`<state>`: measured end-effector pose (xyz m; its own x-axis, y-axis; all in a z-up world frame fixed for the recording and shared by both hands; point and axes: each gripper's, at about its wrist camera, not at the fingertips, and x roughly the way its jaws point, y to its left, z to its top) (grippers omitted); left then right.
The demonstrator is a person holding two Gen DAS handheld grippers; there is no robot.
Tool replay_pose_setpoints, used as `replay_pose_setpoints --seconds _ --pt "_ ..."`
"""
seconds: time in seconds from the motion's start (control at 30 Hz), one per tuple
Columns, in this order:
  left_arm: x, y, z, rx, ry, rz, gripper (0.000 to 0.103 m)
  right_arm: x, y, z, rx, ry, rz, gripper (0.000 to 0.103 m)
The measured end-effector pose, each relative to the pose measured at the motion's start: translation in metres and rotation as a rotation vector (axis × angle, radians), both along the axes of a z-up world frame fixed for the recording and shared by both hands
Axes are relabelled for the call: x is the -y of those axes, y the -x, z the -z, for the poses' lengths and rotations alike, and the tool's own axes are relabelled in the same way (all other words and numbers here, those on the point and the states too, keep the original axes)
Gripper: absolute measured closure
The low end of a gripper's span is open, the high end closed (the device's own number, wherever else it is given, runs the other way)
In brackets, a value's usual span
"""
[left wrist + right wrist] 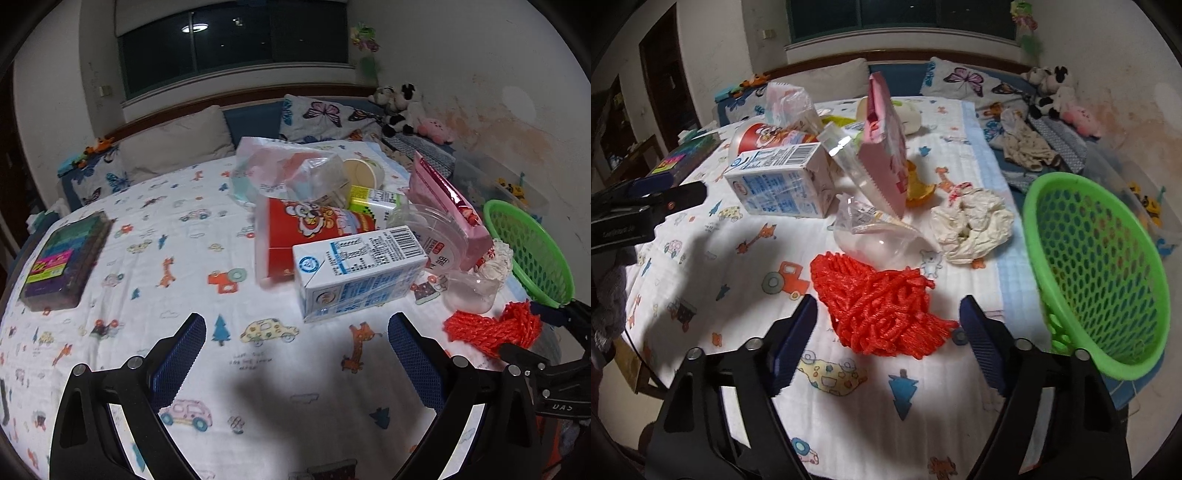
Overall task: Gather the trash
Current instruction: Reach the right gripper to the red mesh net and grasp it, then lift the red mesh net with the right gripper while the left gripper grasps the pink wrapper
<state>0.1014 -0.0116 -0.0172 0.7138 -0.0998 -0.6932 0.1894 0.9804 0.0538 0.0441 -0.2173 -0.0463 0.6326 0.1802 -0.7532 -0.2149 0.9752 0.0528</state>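
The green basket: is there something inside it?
The green basket shows only bare mesh inside in the right wrist view. Its near rim hides the lowest part, so a small item there cannot be excluded.

Butterfly pillows [325,118], plush toys [402,107] and a dark window [232,40].

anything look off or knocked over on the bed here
Yes. The green basket is tipped on its side at the bed's right edge, mouth facing the trash, with nothing visible inside. The milk carton lies on its side, and the pink snack bag stands propped on end in the pile. No spill shows.
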Motion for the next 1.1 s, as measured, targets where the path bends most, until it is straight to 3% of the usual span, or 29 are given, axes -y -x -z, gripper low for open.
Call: replay_pose_setpoints --seconds 0.37,0.77,0.97,1.1 --pt "0.006 -0.036 0.008 -0.059 0.034 0.051 0.007 0.000 -0.002 0.003 -0.015 -0.022 -0.039 0.052" --pt "0.051 -0.030 -0.016 0.000 0.045 0.205 0.007 0.013 0.012 -0.016 0.028 -0.048 -0.050 0.057" --pt "0.074 -0.034 -0.026 -0.019 0.094 0.236 0.008 0.025 0.020 -0.025 0.047 -0.072 -0.040 0.058" --pt "0.089 -0.047 -0.034 -0.040 0.133 0.238 0.015 0.032 0.023 -0.030 0.052 -0.090 -0.044 0.058"
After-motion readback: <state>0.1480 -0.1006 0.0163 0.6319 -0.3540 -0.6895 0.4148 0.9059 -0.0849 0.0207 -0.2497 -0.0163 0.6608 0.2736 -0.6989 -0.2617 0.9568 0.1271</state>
